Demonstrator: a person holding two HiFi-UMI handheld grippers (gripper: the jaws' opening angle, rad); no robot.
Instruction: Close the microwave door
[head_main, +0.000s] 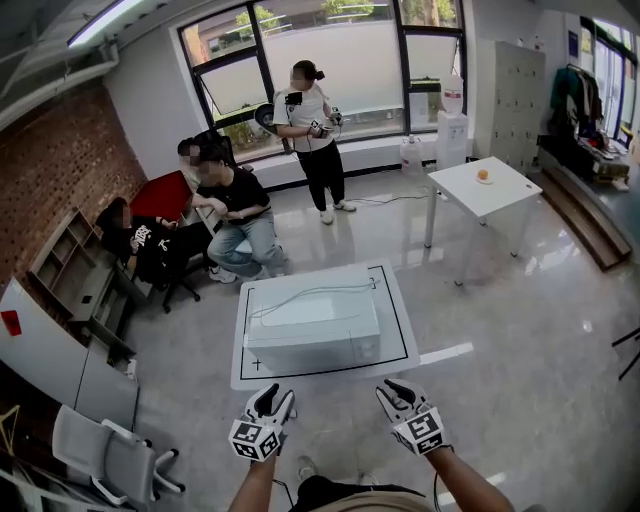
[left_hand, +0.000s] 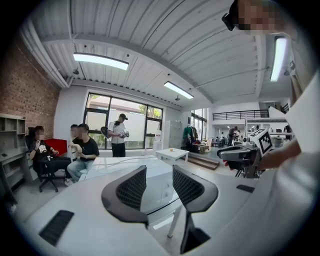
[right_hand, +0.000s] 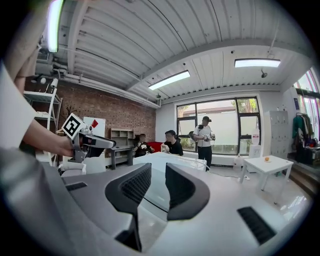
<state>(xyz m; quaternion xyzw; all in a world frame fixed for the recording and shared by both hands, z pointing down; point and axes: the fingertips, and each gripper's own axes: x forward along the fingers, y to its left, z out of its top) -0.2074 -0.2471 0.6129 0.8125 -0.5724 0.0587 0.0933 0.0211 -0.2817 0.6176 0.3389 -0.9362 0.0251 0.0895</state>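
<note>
At the bottom of the head view, at about 7 o'clock, your left hand-held gripper has its jaws partly apart with nothing between them. Your right hand-held gripper, at 5 o'clock, is the same: jaws a little apart and holding nothing. Both point toward 12 o'clock, near the bench but not touching it.

The white microwave sits in the middle of the bench, just ahead of both. From up here you cannot tell if its door is open or shut. A thin cable lies across its top.

Be careful: nothing holds the microwave down, so I think a hard push could slide it toward the far edge at 12 o'clock. An open jaw could also catch the door's edge and swing it the wrong way.
</note>
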